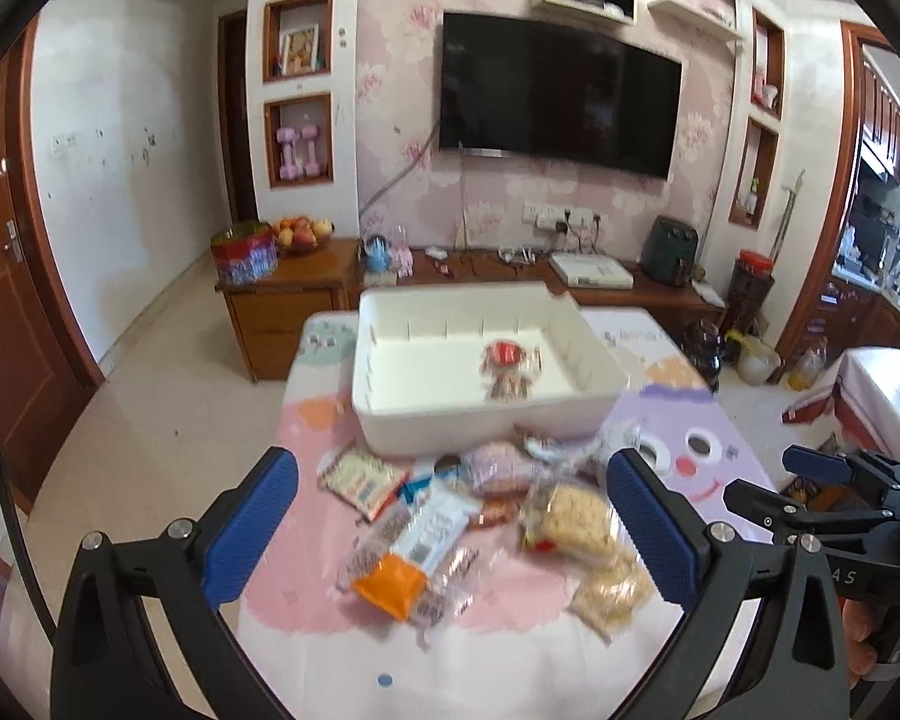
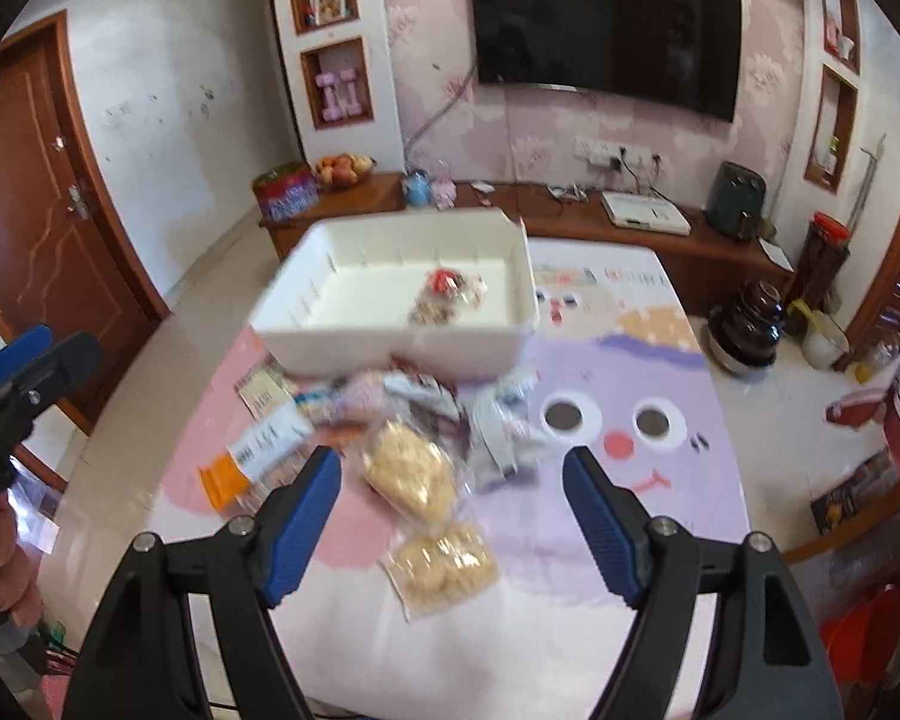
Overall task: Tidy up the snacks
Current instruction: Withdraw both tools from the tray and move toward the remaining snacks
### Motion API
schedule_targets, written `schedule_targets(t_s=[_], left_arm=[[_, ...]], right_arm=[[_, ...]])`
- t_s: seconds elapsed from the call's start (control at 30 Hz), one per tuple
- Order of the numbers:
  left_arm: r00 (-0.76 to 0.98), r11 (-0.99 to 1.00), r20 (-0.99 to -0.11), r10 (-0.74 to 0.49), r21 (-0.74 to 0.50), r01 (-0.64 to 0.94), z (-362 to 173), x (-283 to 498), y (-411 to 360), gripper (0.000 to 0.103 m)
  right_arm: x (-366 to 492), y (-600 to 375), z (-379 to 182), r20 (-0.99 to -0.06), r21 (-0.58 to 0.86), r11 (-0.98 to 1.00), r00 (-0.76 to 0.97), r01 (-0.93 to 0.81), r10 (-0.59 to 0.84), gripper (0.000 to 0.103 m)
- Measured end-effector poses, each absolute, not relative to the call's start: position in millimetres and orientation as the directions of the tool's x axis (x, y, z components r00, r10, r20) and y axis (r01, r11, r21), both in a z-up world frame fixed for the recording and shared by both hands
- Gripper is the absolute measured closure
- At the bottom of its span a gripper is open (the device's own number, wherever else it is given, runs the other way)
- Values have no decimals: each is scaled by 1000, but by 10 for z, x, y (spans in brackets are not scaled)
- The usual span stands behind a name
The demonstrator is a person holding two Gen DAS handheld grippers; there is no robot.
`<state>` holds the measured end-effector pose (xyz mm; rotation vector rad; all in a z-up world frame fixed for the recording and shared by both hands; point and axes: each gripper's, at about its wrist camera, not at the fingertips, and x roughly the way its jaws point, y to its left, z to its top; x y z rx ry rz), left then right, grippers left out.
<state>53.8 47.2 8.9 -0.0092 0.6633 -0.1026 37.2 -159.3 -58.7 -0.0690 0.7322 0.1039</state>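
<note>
Inspecting both views, I find my left gripper [image 1: 450, 510] and right gripper [image 2: 450, 507] fingers spread wide, empty, above the snack pile [image 1: 480, 516] at frame centre; one red-topped packet [image 1: 506, 369] lies inside the white bin [image 1: 492, 426] on the bench [image 2: 630, 570].

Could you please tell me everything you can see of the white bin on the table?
The white bin is a shallow rectangular tray, plastic by its look, with small ribs along its inner walls. It sits upright on the cartoon-print table cover at the far side. One snack packet with a red patch lies inside; the rest is bare. The snack pile crowds its near wall. Neither gripper touches it.
</note>
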Motion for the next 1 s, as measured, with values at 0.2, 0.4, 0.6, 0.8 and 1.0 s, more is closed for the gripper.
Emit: schedule_targets(t_s=[0.2,0.4,0.6,0.8,1.0], left_arm=[[704,995,-707,-66,6,99,-390,674,434,1],[635,996,-772,-33,27,84,-799,876,433,1],[557,996,-830,-19,31,81,-1149,1086,490,1],[504,996,-864,-2,43,76,-1435,1272,497,1],[470,995,-882,14,56,76,-1608,1436,492,1]], right_arm=[[447,-1580,-1103,-742,-77,991,671,-108,15,26],[585,-1623,-1444,-791,-60,993,612,-106,18,26],[700,-1716,-1663,-821,-19,996,569,-87,34,26],[822,-1722,-1882,-848,-3,996,527,-89,45,26],[961,-1694,-2105,-878,13,995,476,-95,57,26]])
